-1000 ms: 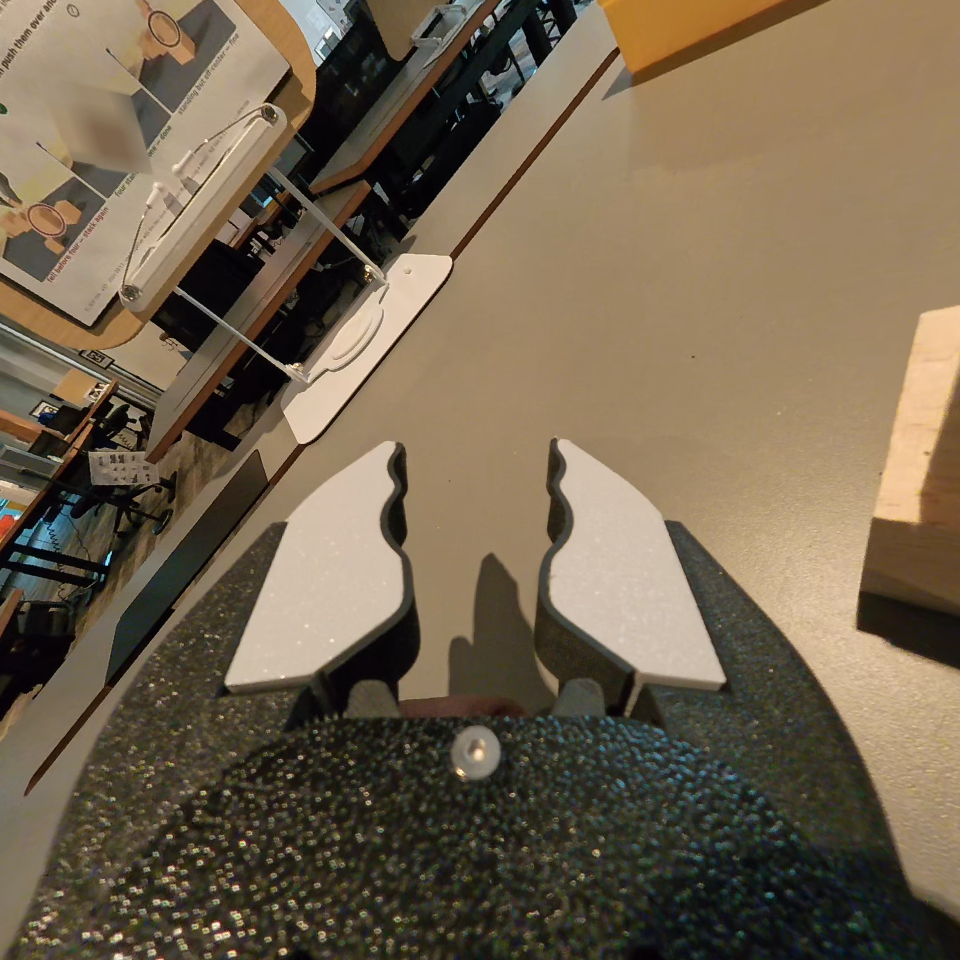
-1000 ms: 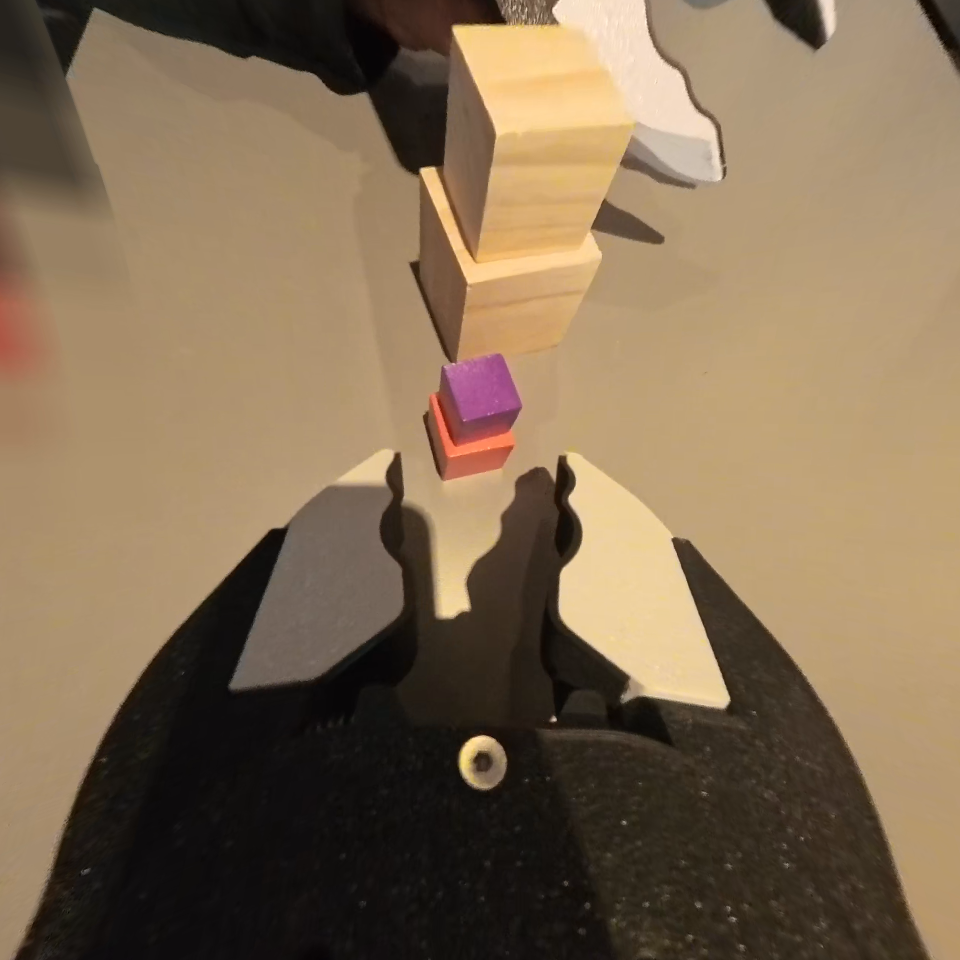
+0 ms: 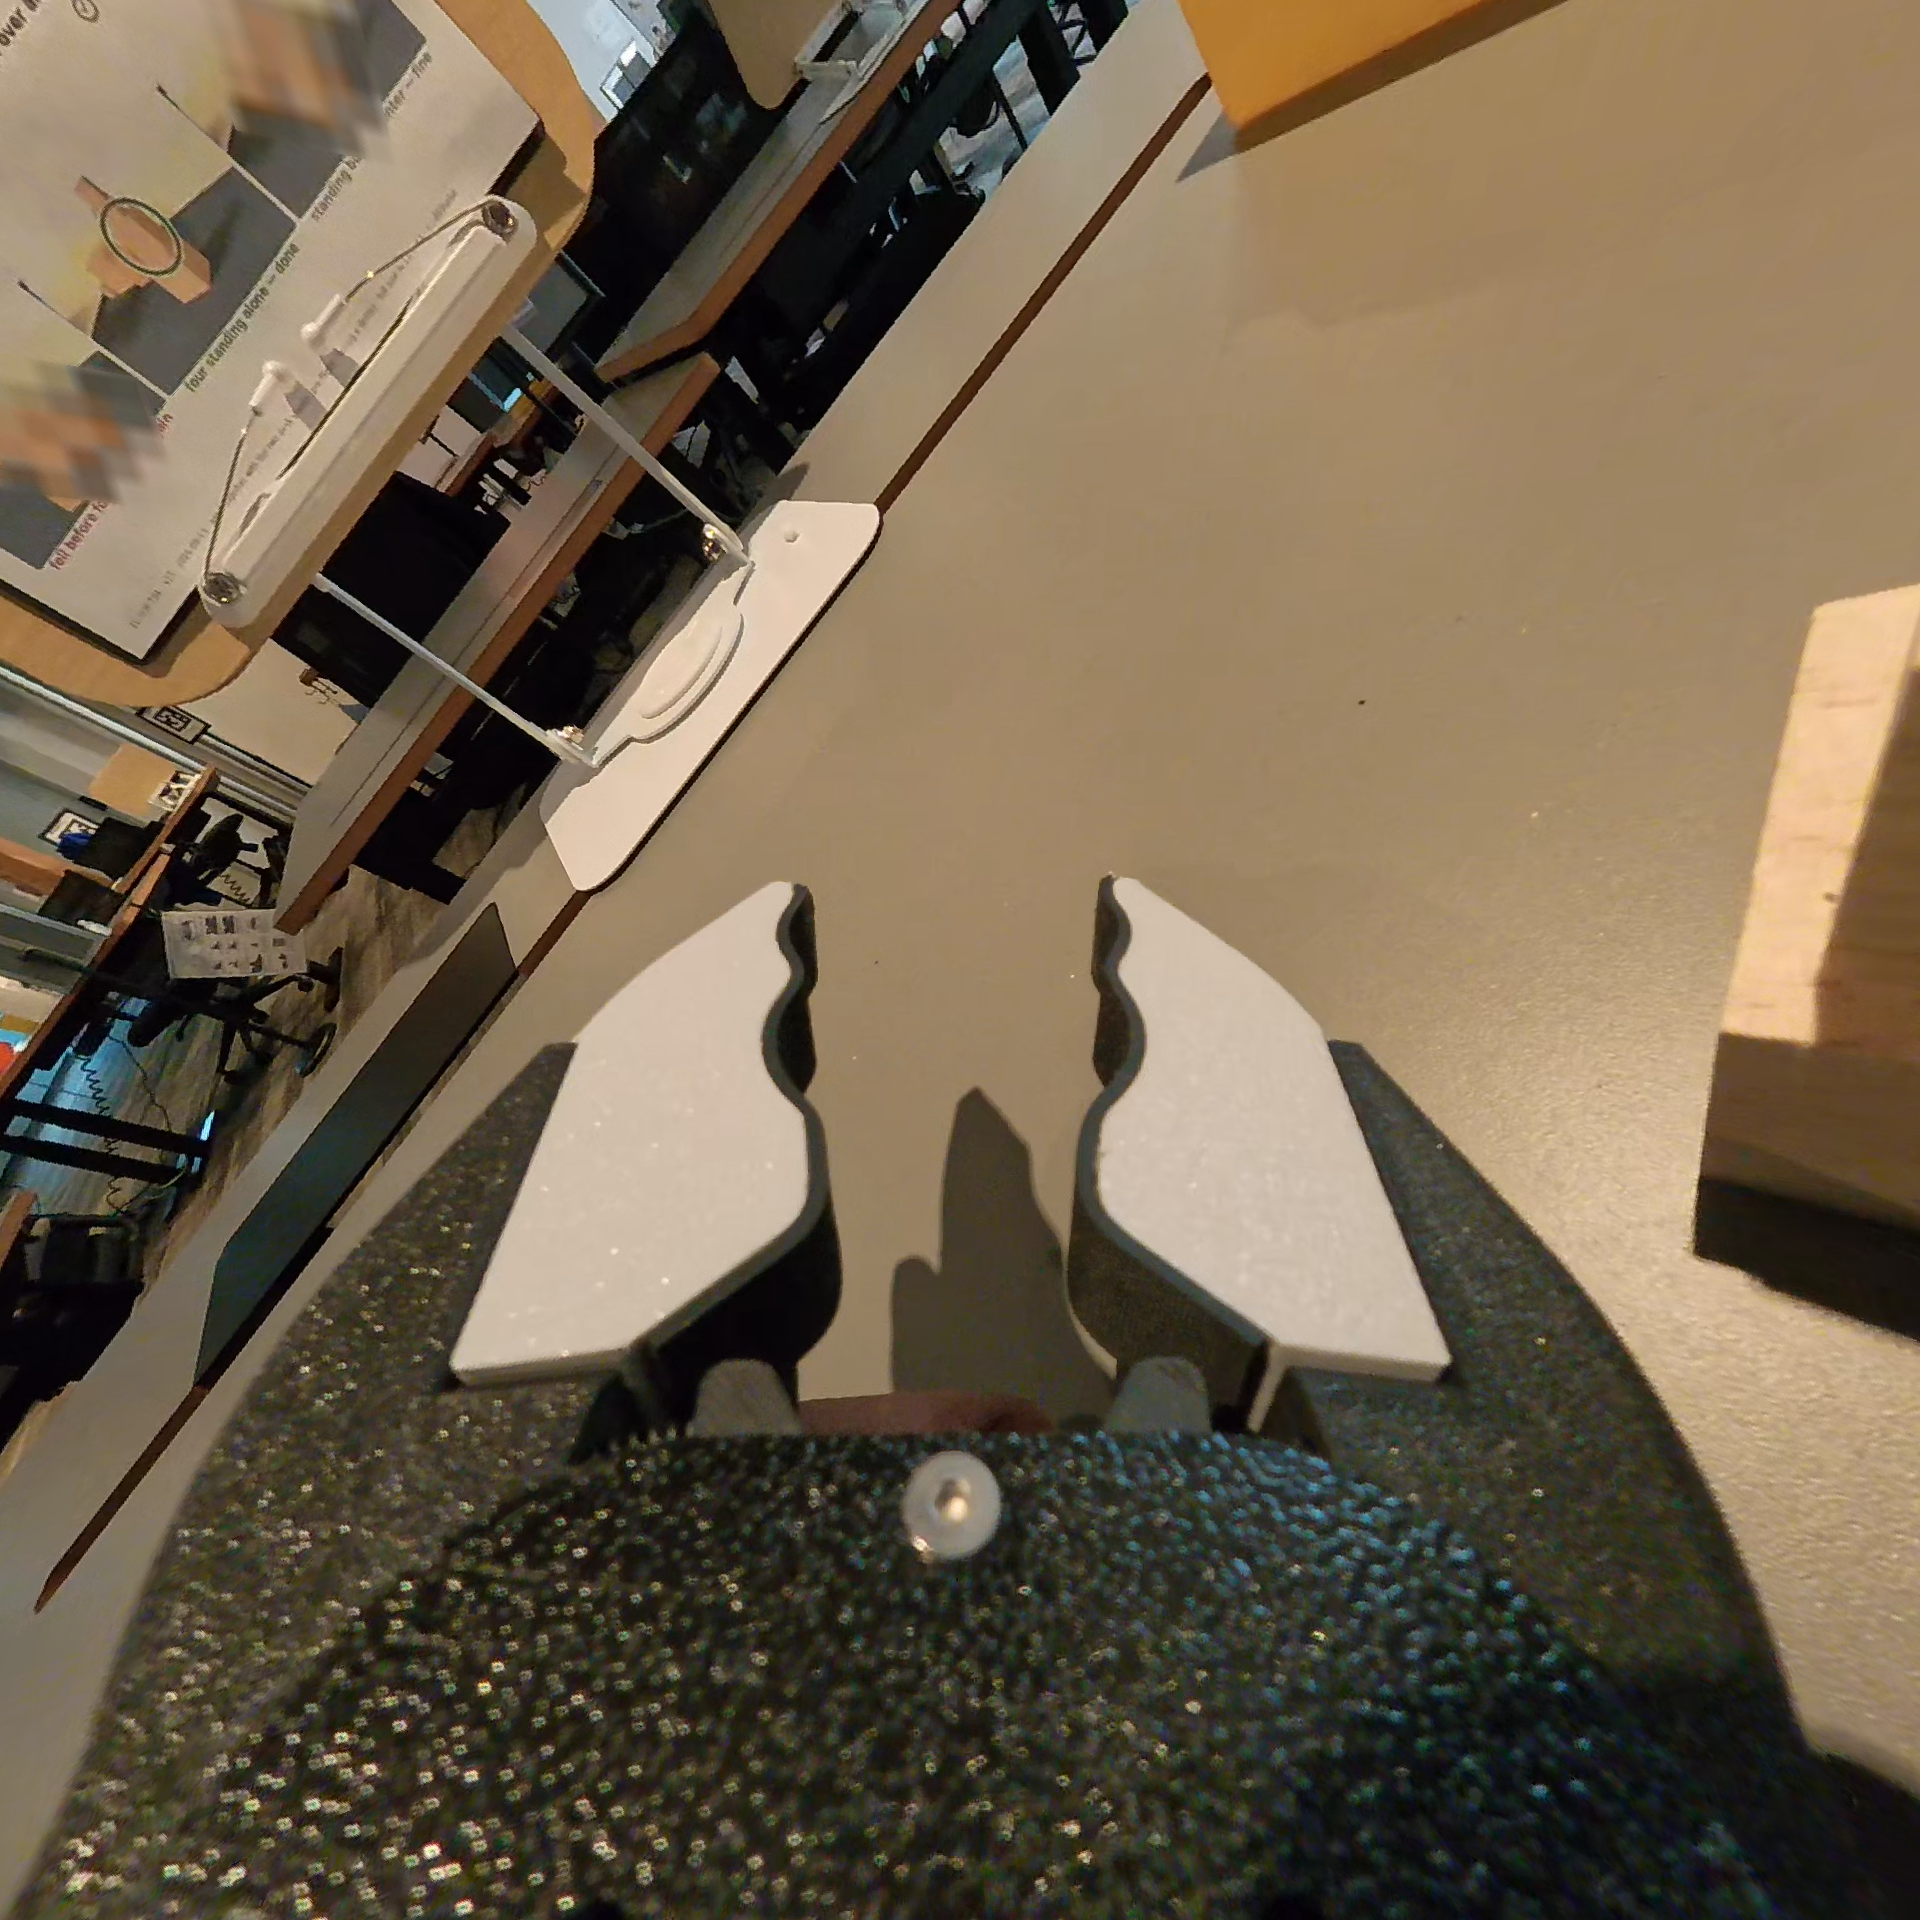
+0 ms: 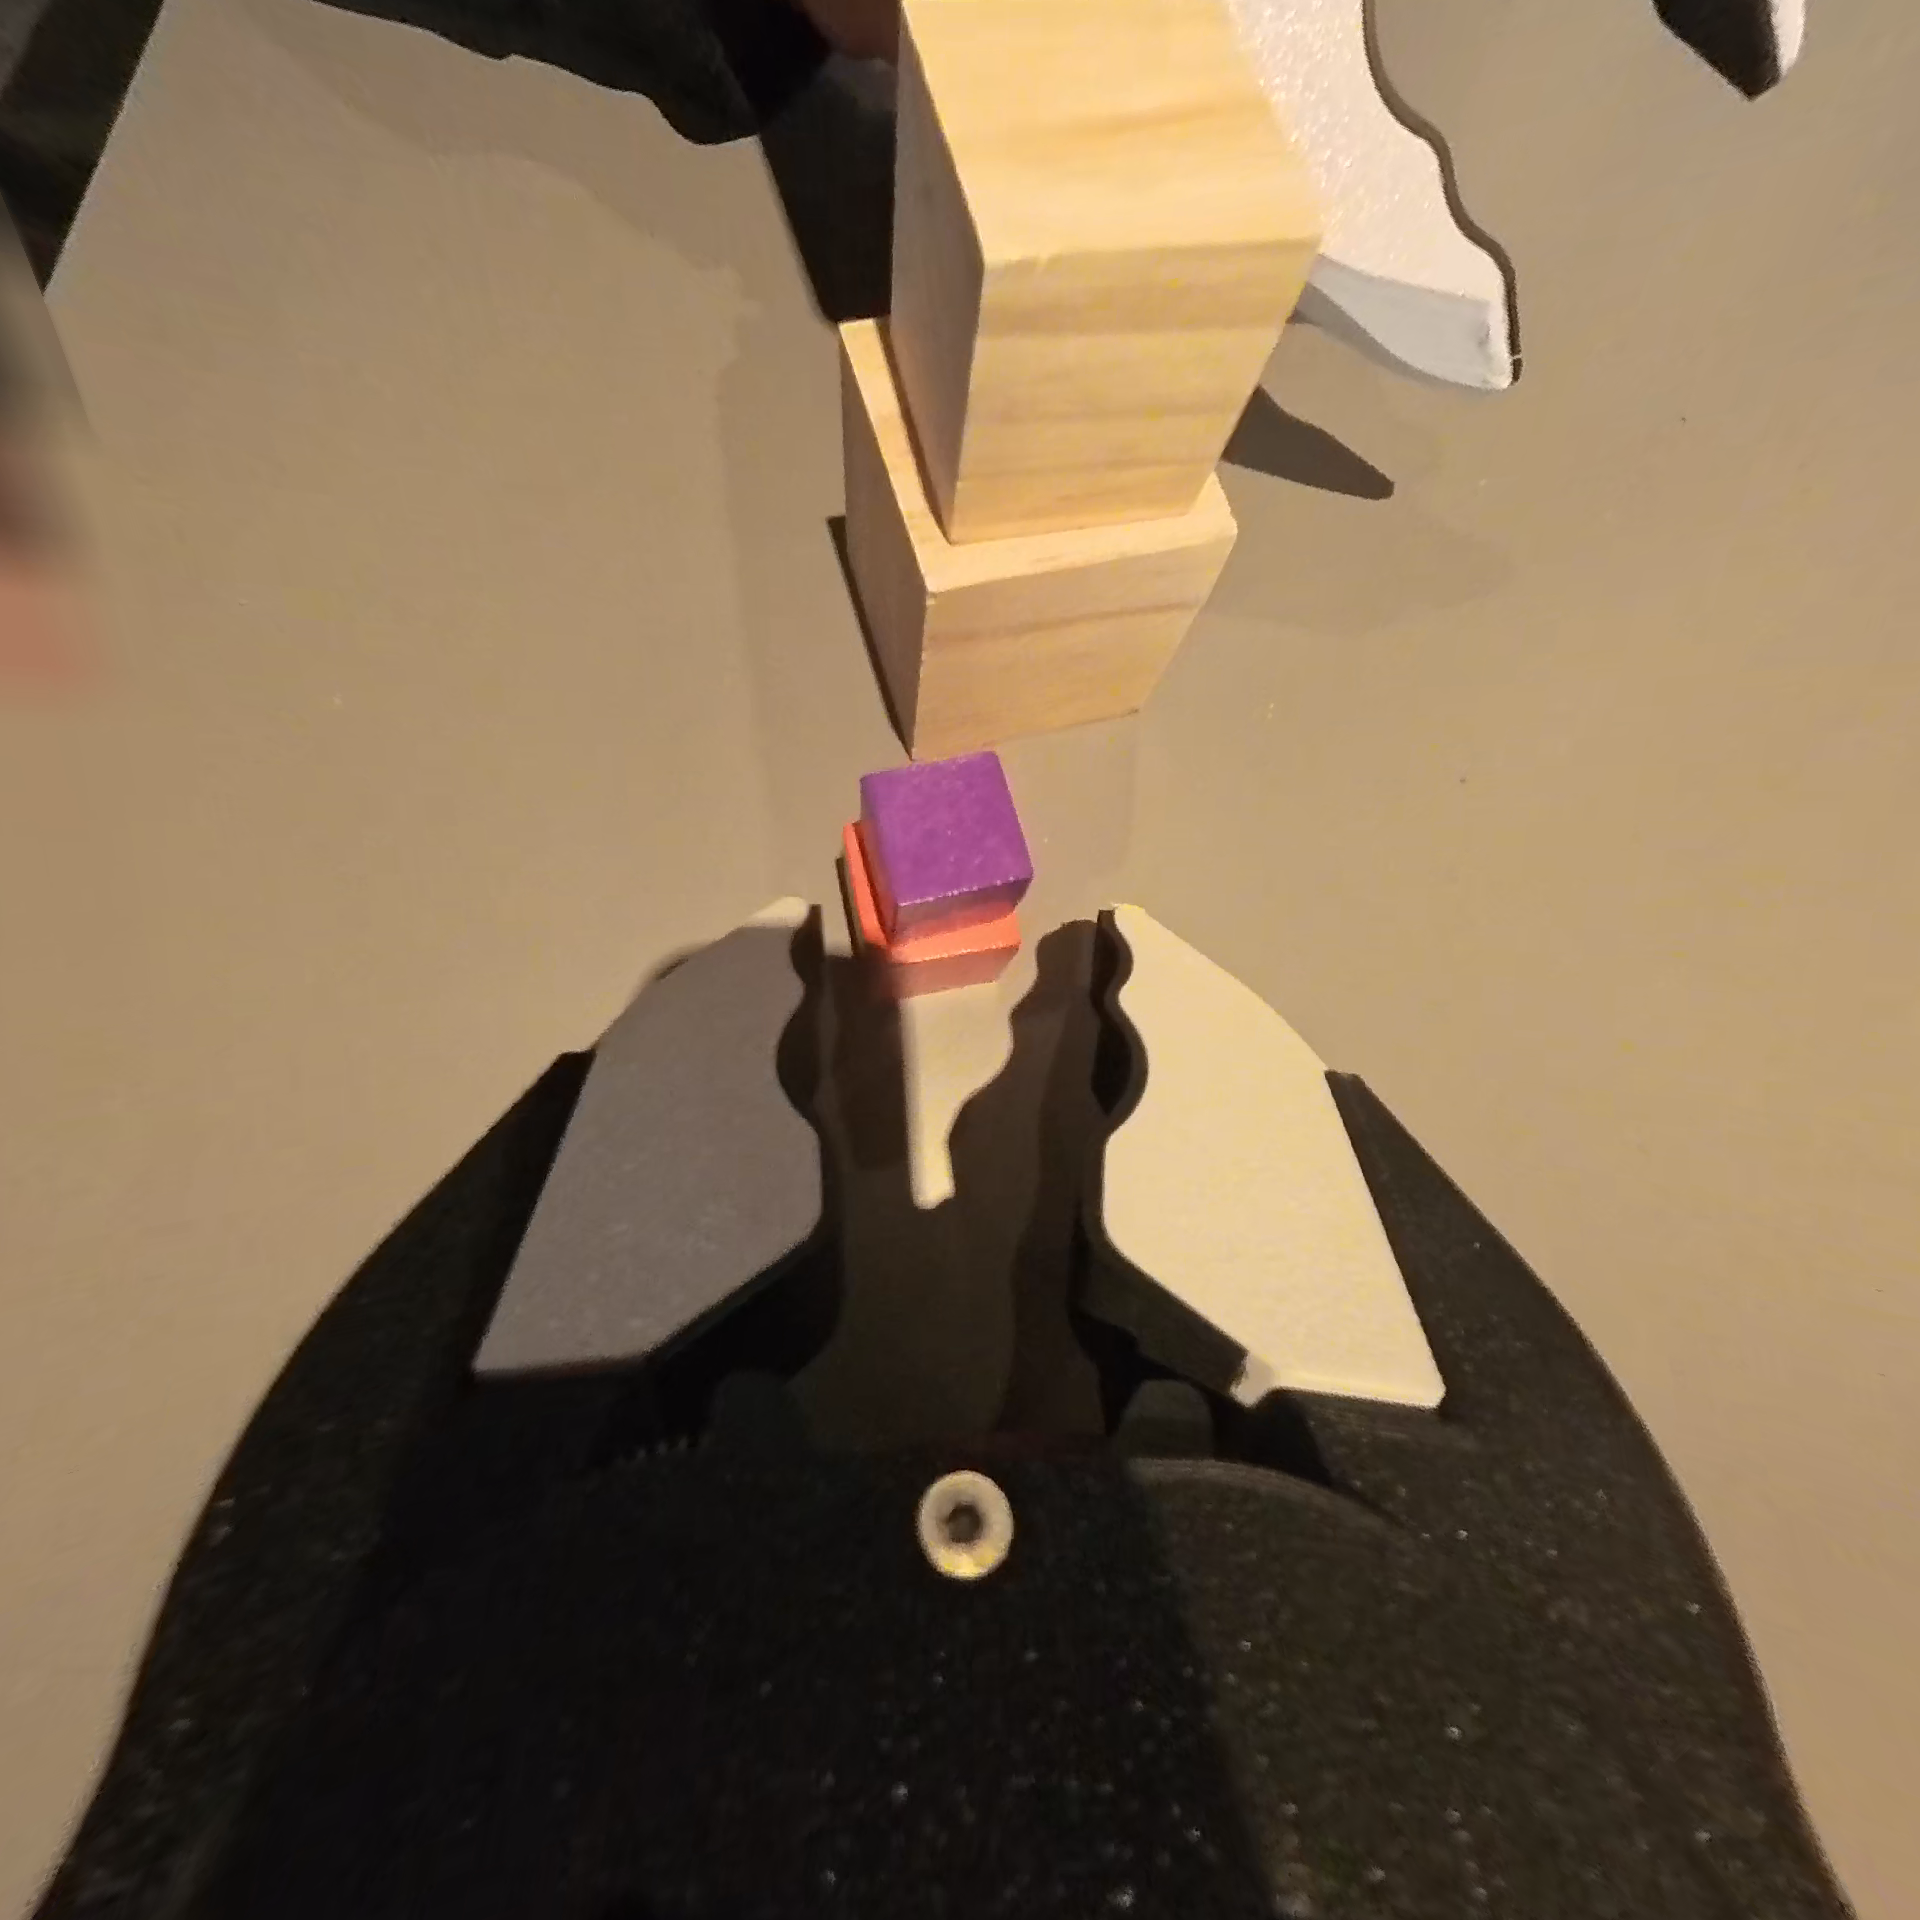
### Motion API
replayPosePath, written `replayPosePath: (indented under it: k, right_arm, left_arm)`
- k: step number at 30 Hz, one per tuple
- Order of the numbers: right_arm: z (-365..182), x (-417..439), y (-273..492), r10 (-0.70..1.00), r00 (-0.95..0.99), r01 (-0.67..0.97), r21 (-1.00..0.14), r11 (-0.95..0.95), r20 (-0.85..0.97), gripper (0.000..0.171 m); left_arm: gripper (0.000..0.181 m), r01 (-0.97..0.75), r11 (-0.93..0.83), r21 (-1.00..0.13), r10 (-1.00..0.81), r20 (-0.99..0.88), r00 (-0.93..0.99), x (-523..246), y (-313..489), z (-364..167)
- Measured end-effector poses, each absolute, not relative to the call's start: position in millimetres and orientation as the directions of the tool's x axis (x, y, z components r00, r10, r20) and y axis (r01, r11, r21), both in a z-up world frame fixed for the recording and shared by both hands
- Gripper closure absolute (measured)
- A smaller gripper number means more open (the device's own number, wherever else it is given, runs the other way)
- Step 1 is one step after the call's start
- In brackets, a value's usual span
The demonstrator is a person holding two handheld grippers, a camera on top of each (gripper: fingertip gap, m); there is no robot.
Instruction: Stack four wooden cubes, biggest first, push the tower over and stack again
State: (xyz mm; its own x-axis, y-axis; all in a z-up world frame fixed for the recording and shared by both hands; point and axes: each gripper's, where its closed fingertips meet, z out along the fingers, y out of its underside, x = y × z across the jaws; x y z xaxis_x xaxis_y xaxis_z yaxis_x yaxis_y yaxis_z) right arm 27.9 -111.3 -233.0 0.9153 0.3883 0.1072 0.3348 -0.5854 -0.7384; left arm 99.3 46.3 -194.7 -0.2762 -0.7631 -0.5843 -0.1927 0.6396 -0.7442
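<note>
In the right wrist view a plain wooden cube [image 4: 1101, 312] sits on a bigger plain wooden cube [image 4: 1049, 644] on the grey table [image 4: 416, 520]. Just in front of them a small purple cube [image 4: 945, 842] sits on a slightly larger orange cube [image 4: 940, 951]. My right gripper [image 4: 956, 920] is open and empty, its fingertips either side of the orange cube without touching it. My left gripper [image 3: 954, 899] is open and empty over bare table, left of the wooden stack [image 3: 1849, 883]. One of its white fingers [image 4: 1403, 260] shows beyond the stack.
A white stand with a flat base plate [image 3: 717, 686] stands at the table's far edge and holds a poster board [image 3: 208, 260]. A yellow board [image 3: 1330, 52] lies at the back. A dark sleeve [image 4: 707, 62] is behind the stack.
My right gripper has moved forward to the purple and orange cubes, so its tips now flank the orange one. The left gripper has barely moved.
</note>
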Motion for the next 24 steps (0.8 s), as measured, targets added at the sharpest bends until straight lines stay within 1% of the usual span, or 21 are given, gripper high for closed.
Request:
replayPosePath:
  k: [3, 6, 7, 24]
  right_arm:
    - [-233.1, 28.1, -111.1, 0.387, 0.916, 0.336, -0.737, -0.586, 0.109, 0.127]
    - [-232.6, 27.3, -111.7, 0.393, 0.914, 0.336, -0.740, -0.583, 0.106, 0.140]
    - [-232.4, 27.0, -111.9, 0.393, 0.913, 0.336, -0.741, -0.582, 0.106, 0.141]
    - [-227.5, 28.9, -112.0, 0.380, 0.920, 0.316, -0.765, -0.561, 0.101, 0.144]
  left_arm:
    - [0.130, -0.192, 0.641, -0.743, -0.762, -0.585, -0.277, 99.3, 46.0, -194.9]
    - [0.130, -0.192, 0.641, -0.743, -0.761, -0.586, -0.278, 99.3, 45.8, -194.8]
    - [0.130, -0.192, 0.641, -0.743, -0.761, -0.586, -0.278, 99.3, 45.8, -194.9]
    - [0.130, -0.190, 0.642, -0.743, -0.761, -0.587, -0.277, 99.1, 45.9, -193.6]
